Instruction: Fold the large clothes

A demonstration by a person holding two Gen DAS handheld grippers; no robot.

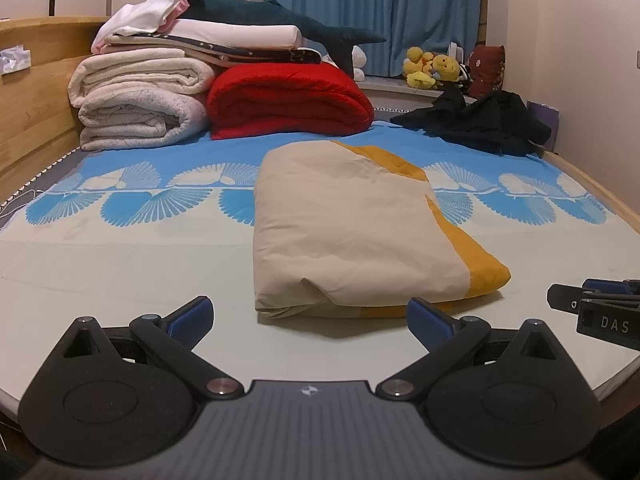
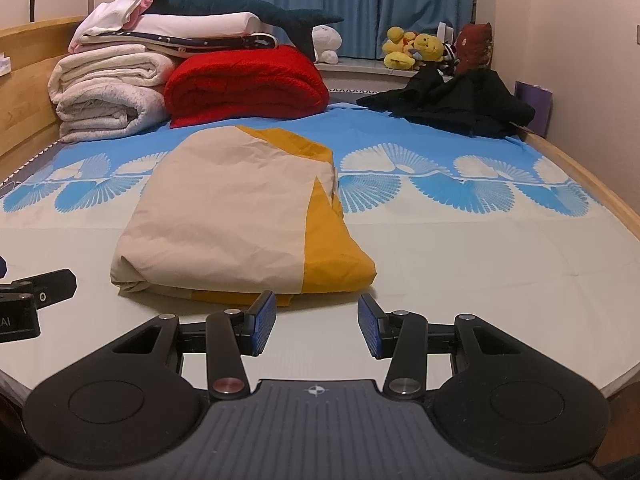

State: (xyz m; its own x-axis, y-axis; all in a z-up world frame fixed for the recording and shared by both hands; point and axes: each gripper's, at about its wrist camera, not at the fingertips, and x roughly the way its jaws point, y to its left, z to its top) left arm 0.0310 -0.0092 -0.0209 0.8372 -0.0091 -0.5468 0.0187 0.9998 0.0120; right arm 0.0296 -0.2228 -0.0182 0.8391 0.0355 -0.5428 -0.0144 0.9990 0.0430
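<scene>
A beige and mustard-yellow cloth [image 1: 352, 232] [image 2: 236, 216] lies folded into a thick rectangle on the bed sheet [image 1: 120, 264] [image 2: 480, 264]. My left gripper [image 1: 310, 316] stands wide open just in front of the fold's near edge, nothing between its blue pads. My right gripper [image 2: 316, 316] is open too, its fingers partway apart and bare, just short of the yellow corner. Each gripper shows at the edge of the other's view, the right gripper's fingers [image 1: 592, 304] and the left gripper's fingers [image 2: 36, 292].
At the bed's far left are rolled white blankets [image 1: 136, 100] [image 2: 104, 92], a red quilt [image 1: 288, 100] [image 2: 244, 84] and a plush shark [image 1: 280, 20] on top. A crumpled black garment [image 1: 480, 120] [image 2: 452, 104] lies far right. Wooden bed rails [image 2: 580, 176] edge both sides.
</scene>
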